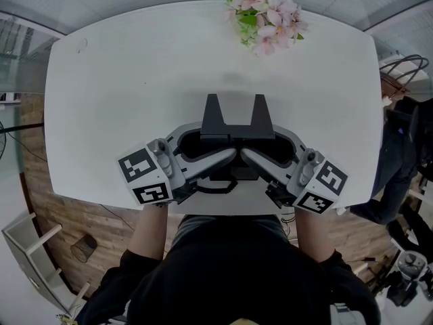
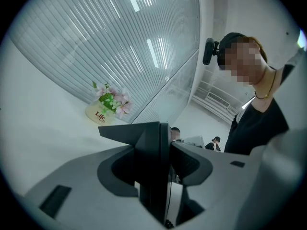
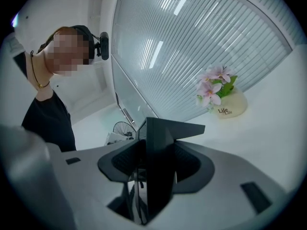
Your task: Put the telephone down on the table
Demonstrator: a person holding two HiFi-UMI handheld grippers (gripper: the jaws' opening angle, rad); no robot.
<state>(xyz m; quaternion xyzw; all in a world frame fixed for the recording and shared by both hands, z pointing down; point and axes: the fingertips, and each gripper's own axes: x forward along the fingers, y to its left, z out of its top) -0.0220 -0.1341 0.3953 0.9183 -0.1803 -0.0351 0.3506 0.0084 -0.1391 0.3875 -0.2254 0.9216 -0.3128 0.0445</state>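
Observation:
The telephone (image 1: 236, 122) is black, with two prongs that point away from me, and sits over the near part of the white table (image 1: 128, 80). From the left, my left gripper (image 1: 218, 139) is shut on it; in the left gripper view the grey jaws press on a black slab of the telephone (image 2: 152, 166). My right gripper (image 1: 257, 141) comes in from the right and is shut on the same telephone (image 3: 158, 166). A black cord loop (image 1: 218, 185) hangs at the table's front edge. Whether the telephone rests on the table I cannot tell.
A small vase of pink flowers (image 1: 264, 12) stands at the table's far edge, also seen as the vase (image 2: 108, 107) and the vase (image 3: 221, 98). A ribbed glass wall runs behind it. Another person (image 1: 399, 161) stands beyond the right edge. A white shelf (image 1: 30, 249) sits on the floor.

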